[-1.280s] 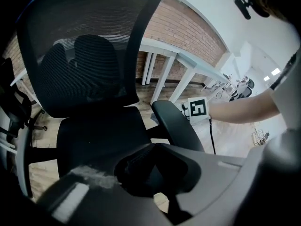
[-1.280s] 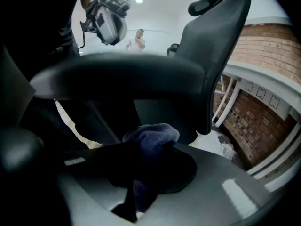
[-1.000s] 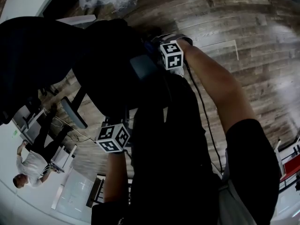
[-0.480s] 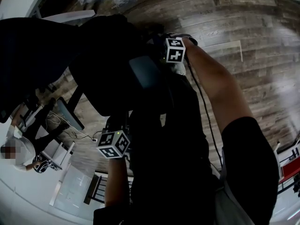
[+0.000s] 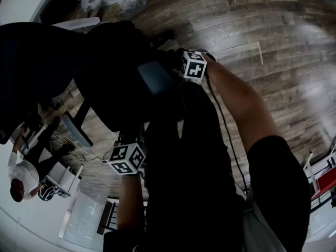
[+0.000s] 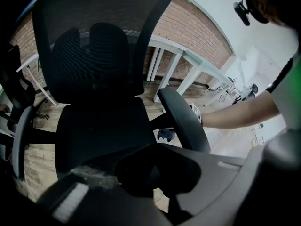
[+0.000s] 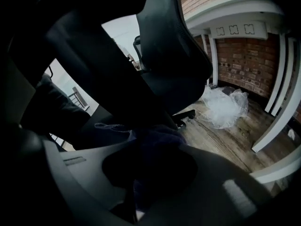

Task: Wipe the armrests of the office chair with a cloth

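As the right claw draws back along the armrest, having reached further out half a second ago, we read the head view as a wiping stroke on its return. The left claw hangs low, well apart from it. In the left gripper view, our left claw's jaws sit together on nothing, with the office chair seat just beyond them. In the right gripper view, the right claw pinches the dark cloth, with dark chair parts close ahead. We judge this armrest to be mid-wipe.
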Demonstrator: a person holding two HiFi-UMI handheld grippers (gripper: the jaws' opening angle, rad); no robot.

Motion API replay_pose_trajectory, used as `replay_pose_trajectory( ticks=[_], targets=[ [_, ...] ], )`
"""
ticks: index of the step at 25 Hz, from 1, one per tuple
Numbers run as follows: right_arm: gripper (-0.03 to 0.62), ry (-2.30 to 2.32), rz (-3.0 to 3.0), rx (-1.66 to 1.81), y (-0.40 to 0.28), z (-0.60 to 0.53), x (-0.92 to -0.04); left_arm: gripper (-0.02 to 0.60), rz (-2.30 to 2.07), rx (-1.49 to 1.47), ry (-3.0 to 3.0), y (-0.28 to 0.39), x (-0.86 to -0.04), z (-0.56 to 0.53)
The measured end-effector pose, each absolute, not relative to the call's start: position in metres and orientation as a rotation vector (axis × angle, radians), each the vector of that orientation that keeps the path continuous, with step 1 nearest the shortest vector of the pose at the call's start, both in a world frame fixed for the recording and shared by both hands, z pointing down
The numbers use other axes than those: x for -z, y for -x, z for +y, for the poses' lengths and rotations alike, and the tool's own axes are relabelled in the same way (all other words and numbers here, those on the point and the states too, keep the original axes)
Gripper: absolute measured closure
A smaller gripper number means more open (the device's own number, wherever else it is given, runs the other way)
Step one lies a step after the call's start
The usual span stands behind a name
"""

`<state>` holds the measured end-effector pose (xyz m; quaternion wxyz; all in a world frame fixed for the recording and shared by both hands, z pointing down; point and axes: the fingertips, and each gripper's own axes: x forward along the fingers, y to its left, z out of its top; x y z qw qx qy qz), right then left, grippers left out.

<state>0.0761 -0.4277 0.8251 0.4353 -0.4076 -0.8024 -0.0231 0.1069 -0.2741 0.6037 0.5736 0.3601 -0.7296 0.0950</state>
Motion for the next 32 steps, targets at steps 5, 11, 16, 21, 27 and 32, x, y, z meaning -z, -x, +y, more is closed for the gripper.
replay_pose_trajectory(
  ticks=[5,11,16,21,27,32],
  targets=[
    [0.531,0.971,-2.06,-0.052,-0.087,-0.42,-0.788,0.575,-1.688,-0.219,-0.889,-0.112,-0.592,-0.285],
    [0.531,1.032,-2.095,-0.06,-0.105,-0.413,-0.741,0.575,-1.713,-0.21,-0.917,-0.108,-0.569,-0.298],
    [0.531,1.091,-2.121,0.006,-0.109,-0.422,-0.709,0.575,-1.74,-0.196,-0.941,-0.104,-0.557,-0.302],
    [0.531,0.885,-2.263,-0.063,-0.096,-0.455,-0.675,0.575,-1.755,-0.177,-0.975,-0.097,-0.543,-0.306],
    [0.531,0.53,-2.385,-0.088,-0.106,-0.503,-0.636,0.575,-1.83,-0.109,-1.013,-0.085,-0.524,-0.31],
    [0.531,0.317,-2.591,-0.137,-0.116,-0.511,-0.557,0.575,-1.919,-0.11,-1.051,-0.094,-0.501,-0.296]
  ],
)
